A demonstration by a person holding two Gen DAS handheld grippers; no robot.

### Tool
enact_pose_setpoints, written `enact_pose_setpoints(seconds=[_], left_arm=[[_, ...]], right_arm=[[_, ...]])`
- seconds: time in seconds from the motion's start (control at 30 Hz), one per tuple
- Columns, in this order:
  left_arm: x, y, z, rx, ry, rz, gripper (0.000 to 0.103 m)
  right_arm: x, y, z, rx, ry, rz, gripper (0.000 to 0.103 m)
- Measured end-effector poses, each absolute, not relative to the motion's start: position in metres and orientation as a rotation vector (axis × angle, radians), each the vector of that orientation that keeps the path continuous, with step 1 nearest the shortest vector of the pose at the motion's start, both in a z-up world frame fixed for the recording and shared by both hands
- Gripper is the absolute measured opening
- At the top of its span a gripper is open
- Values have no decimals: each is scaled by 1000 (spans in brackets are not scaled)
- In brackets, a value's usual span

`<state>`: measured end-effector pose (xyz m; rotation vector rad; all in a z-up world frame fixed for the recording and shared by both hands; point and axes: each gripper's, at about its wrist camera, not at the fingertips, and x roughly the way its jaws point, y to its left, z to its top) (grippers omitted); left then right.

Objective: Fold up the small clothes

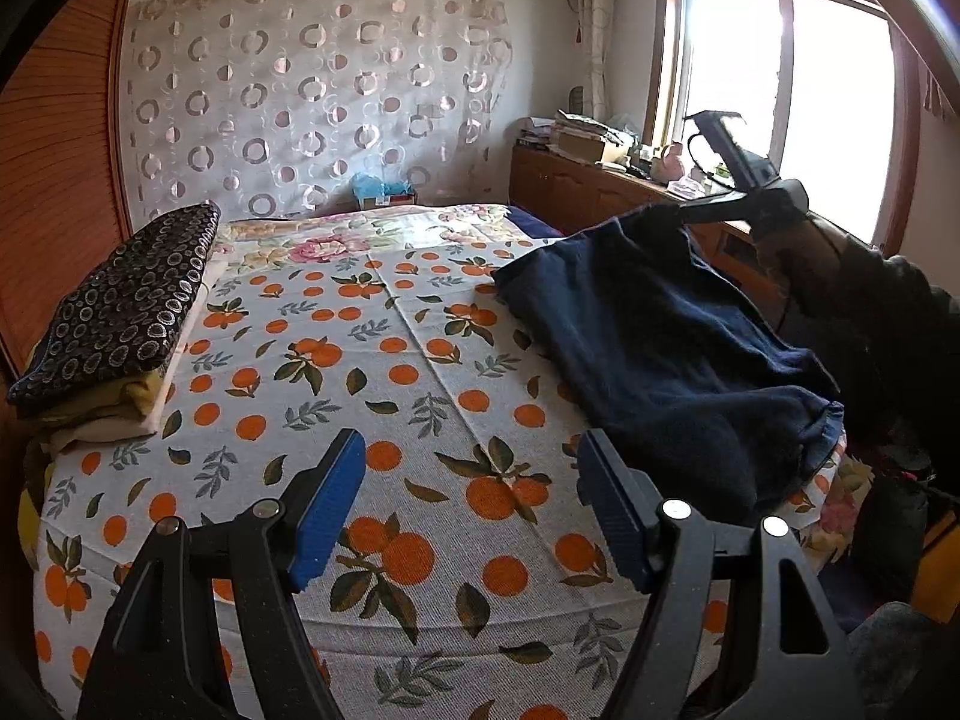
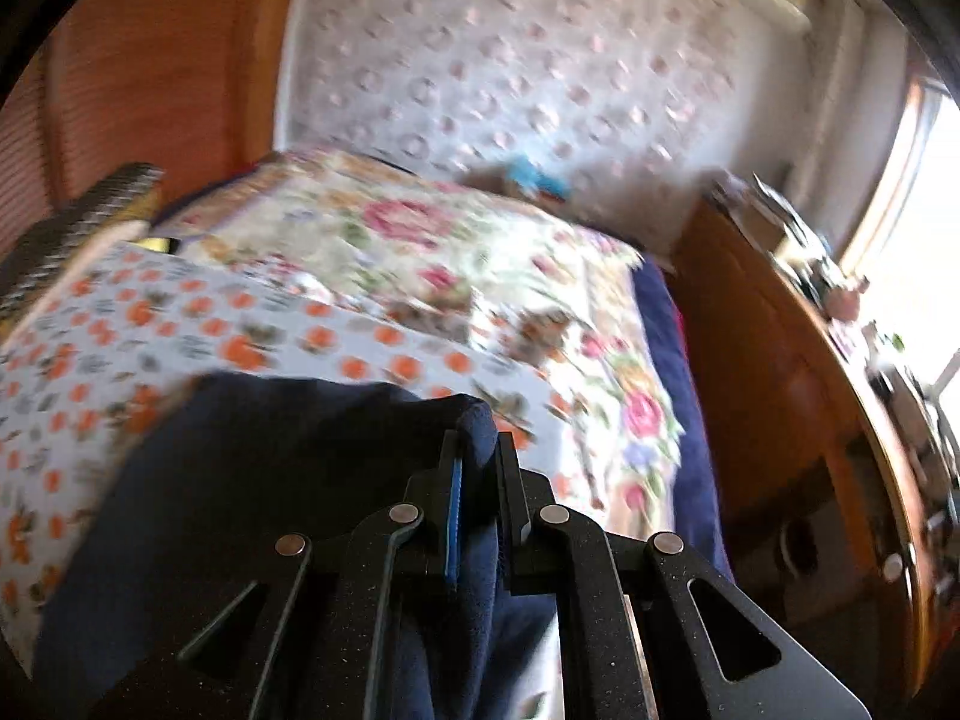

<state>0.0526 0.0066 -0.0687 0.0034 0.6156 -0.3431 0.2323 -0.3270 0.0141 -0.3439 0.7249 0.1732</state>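
Judging from the folded stack [image 1: 114, 324] at the far left of the bed [image 1: 384, 396], some clothes look done, while the right gripper [image 2: 477, 450] pinches a corner of the unfolded navy garment [image 1: 660, 348] at the right and the left gripper [image 1: 468, 504] hangs spread and empty.

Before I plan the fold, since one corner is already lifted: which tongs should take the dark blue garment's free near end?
Left. The left tongs hang open and empty over the bedspread, beside the garment's near end. The right tongs are shut on its far corner, holding it up.
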Motion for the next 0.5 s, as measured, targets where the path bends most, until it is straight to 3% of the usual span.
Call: enact_pose_setpoints(seconds=[0.03,0.17,0.5], left_arm=[[53,6,-69,5,618,-343,74],[53,4,-70,6,623,-345,74],[54,-8,-77,14,638,-368,74]], right_arm=[[239,-330,10,-339,738,143,9],[255,-330,0,-298,766,63,39],[255,-351,-13,-211,803,211,40]])
